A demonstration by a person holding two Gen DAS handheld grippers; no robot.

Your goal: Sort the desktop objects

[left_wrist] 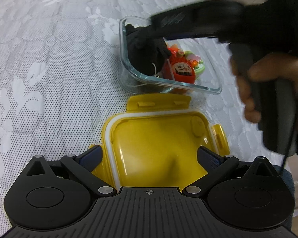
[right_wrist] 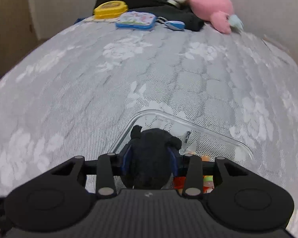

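While our right gripper (right_wrist: 150,156) squeezes the black plush toy (right_wrist: 149,158) from both sides, the toy hangs over the glass box (left_wrist: 188,85). Its blue pads (right_wrist: 127,158) press into the soft sides, so this tool is clamped on the toy. In the right wrist view the toy's long side runs along the fingers, away from us, and its two little ears point toward the far rim of the glass box. In the left wrist view the toy (left_wrist: 145,51) sits at the far left corner of the glass box, partly inside it.

Inside the glass box, just beside the black toy, lies a red round doll with a painted face (left_wrist: 180,70). Behind the doll are small pink and green bits (left_wrist: 196,61), too small for us to name.

On the near side of the glass box lies the yellow lid (left_wrist: 159,138), inner side up, with a white ring around its edge. One lid flap almost touches the glass box. Our left gripper (left_wrist: 149,156) has its two fingers spread wide on either side of the lid, and we cannot tell if they touch it.

Far beyond the glass box we see a pink plush toy (right_wrist: 208,6), a dark cloth (right_wrist: 149,0), a yellow case (right_wrist: 110,10) and a blue tin (right_wrist: 136,20). All of it rests on the grey flowered cover (right_wrist: 89,79).
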